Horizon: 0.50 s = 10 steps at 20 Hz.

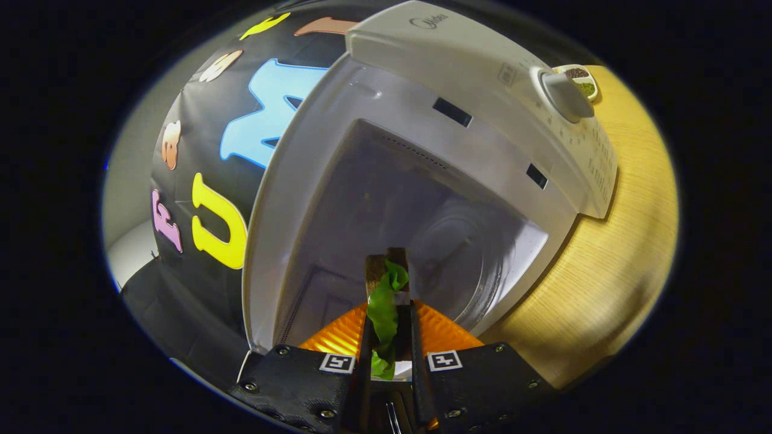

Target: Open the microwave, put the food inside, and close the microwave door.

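My gripper is shut on the food, a thin sandwich-like piece with brown bread and a green lettuce leaf, pinched upright between both fingers. Just beyond it gapes the open cavity of the white microwave, seen tilted. Its round glass turntable lies inside, ahead and to the right of the food. The microwave's control panel carries a large round dial. The door itself is hidden from me.
The microwave stands on a light wooden table. A small white dish with dark and green seasoning sits on the table behind the dial. The booth's black cloth wall hangs left of the microwave.
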Each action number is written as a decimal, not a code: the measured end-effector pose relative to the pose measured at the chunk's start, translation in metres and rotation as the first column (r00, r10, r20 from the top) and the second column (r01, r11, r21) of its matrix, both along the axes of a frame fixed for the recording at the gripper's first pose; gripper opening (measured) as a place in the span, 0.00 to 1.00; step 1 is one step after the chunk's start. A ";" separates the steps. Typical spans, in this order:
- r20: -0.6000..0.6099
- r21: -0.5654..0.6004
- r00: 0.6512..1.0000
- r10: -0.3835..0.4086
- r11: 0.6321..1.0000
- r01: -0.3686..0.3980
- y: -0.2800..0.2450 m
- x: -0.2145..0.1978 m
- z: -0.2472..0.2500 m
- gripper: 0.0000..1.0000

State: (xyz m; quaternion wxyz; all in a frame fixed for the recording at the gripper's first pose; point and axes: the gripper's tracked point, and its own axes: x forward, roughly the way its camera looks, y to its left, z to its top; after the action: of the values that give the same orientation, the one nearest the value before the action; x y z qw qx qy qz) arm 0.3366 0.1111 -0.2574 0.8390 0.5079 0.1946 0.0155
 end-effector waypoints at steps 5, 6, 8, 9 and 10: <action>-0.028 -0.040 1.000 -0.012 0.999 0.011 -0.001 0.010 -0.015 0.29; -0.038 -0.062 0.999 -0.012 0.998 0.009 -0.005 0.007 -0.016 0.34; -0.042 -0.104 0.999 -0.015 0.994 0.011 -0.009 0.005 -0.017 0.40; -0.033 -0.116 0.999 -0.010 0.993 0.006 -0.012 0.005 -0.014 0.58; -0.029 -0.115 1.000 -0.008 0.993 0.005 -0.013 0.004 -0.011 0.59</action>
State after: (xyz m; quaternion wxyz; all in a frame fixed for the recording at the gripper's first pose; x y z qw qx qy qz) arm 0.3408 0.0977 -0.2687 0.8640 0.4595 0.2058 -0.0058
